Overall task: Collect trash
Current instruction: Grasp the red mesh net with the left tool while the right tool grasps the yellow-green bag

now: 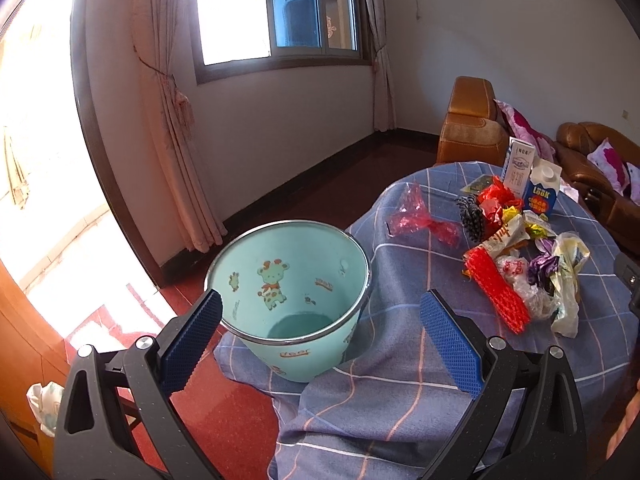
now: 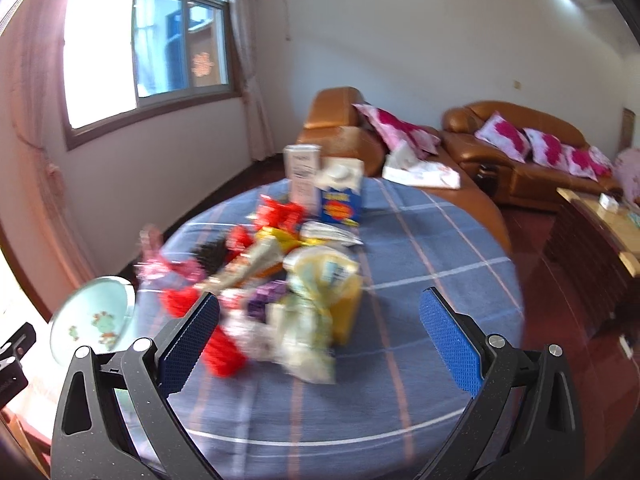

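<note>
Here, the left gripper hangs with its jaws spread wide and nothing between them, its blue ribbed pads flanking the mint-green metal bucket with giraffe cartoons, which stands upright at the edge of the round table draped in a blue plaid cloth. The right gripper is likewise wide open and empty, poised above the heap of crumpled wrappers and plastic bags at the middle of the table; this view is blurred. In the heap lies a red foam net sleeve. Behind the heap stand a white carton and a blue carton, side by side.
</note>
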`<act>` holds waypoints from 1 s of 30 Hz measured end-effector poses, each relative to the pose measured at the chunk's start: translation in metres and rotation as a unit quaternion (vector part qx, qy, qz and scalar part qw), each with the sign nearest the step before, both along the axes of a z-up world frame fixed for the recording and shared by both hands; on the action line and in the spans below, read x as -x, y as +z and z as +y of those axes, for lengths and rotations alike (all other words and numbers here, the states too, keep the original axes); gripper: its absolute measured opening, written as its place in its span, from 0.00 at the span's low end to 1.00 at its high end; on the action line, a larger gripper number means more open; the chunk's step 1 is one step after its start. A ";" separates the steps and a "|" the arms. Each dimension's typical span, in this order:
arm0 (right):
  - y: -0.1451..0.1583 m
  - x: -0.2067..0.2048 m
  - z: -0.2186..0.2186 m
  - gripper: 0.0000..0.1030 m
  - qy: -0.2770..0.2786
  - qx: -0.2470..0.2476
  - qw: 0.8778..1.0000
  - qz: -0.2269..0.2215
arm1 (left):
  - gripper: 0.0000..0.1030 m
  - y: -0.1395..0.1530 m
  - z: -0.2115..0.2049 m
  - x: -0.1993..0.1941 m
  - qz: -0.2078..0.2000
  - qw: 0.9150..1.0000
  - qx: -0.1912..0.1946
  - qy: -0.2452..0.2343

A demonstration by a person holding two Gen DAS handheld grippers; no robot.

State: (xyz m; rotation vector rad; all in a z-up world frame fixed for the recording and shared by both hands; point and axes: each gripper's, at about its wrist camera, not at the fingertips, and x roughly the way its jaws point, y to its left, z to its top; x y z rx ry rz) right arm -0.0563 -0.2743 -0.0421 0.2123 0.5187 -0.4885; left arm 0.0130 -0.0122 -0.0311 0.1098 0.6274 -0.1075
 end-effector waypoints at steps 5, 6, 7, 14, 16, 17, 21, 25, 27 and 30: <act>-0.020 0.004 -0.034 0.82 -0.014 -0.015 1.000 0.016 | 0.93 -0.025 -0.023 -0.010 0.028 0.999 0.004 -0.040; -0.023 0.003 -0.038 0.79 -0.016 -0.016 1.000 0.020 | 0.93 -0.029 -0.027 -0.012 0.031 0.998 0.002 -0.047; -0.025 0.000 -0.043 0.76 -0.013 -0.023 0.999 0.023 | 0.91 -0.033 -0.034 -0.015 0.036 0.998 0.001 -0.057; -0.041 -0.023 -0.052 0.68 0.032 -0.066 0.997 0.036 | 0.80 -0.045 -0.063 -0.038 0.067 0.994 0.016 -0.082; -0.047 -0.033 -0.050 0.67 0.046 -0.076 0.995 0.045 | 0.80 -0.043 -0.073 -0.044 0.065 0.994 0.020 -0.089; -0.051 -0.039 -0.049 0.65 0.053 -0.081 0.994 0.049 | 0.80 -0.042 -0.079 -0.046 0.063 0.993 0.021 -0.093; -0.069 -0.058 -0.054 0.53 0.078 -0.121 0.987 0.071 | 0.80 -0.048 -0.108 -0.055 0.072 0.990 0.021 -0.118; -0.079 -0.064 -0.058 0.26 0.106 -0.154 0.979 0.077 | 0.80 -0.056 -0.128 -0.058 0.094 0.985 0.038 -0.141; -0.077 -0.065 -0.057 0.12 0.119 -0.153 0.978 0.072 | 0.79 -0.059 -0.140 -0.057 0.095 0.983 0.035 -0.152; -0.068 -0.058 -0.062 0.08 0.120 -0.146 0.981 0.054 | 0.70 -0.067 -0.155 -0.058 0.106 0.981 0.025 -0.164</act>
